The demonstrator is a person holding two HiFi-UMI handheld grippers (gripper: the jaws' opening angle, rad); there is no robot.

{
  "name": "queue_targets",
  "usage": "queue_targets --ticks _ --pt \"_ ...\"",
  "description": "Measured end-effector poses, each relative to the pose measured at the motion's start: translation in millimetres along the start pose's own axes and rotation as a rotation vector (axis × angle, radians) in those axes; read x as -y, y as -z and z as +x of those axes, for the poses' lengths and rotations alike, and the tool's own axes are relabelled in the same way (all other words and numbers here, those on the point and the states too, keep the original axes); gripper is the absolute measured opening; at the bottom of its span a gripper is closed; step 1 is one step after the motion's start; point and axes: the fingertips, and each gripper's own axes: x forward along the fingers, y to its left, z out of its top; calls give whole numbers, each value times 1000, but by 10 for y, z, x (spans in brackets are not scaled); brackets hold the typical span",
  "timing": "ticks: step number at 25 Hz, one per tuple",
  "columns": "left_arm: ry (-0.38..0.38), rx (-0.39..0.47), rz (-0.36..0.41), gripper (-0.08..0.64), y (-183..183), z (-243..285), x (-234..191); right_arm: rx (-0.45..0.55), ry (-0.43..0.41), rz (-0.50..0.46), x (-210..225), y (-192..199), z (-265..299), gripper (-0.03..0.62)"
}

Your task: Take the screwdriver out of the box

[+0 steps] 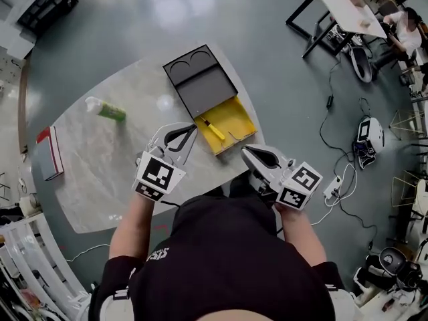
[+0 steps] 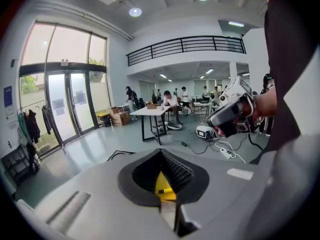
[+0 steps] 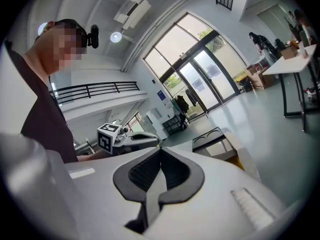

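Observation:
A dark grey box (image 1: 200, 79) lies on the marble table (image 1: 100, 172) with its yellow drawer (image 1: 231, 122) pulled out toward me. The yellow-handled screwdriver (image 1: 212, 130) lies inside the drawer. My left gripper (image 1: 194, 128) is shut and empty, its tips just left of the drawer. In the left gripper view the left gripper (image 2: 161, 152) points at the drawer, and the screwdriver (image 2: 163, 190) shows between the pads. My right gripper (image 1: 245, 150) hovers at the table's near edge, just below the drawer's corner. In its own view the right gripper (image 3: 160, 149) is shut, holding nothing.
A green bottle (image 1: 105, 109) lies on its side at the table's left, and a red-edged book (image 1: 50, 151) sits near the left edge. A power strip (image 1: 332, 189) and cables lie on the floor to the right. White shelving (image 1: 33, 266) stands at the lower left.

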Motion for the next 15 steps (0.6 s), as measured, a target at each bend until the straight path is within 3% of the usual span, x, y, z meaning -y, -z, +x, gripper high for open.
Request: queue_targets --ticks 6,12,15 --pt "148 -137 114 2 402 485 157 -18 -14 27 230 34 164 15" --pt "224 -203 136 11 676 936 154 -48 -15 69 538 173 245 15" --pt "269 -253 168 64 851 1122 196 -50 -5 93 690 248 245 15"
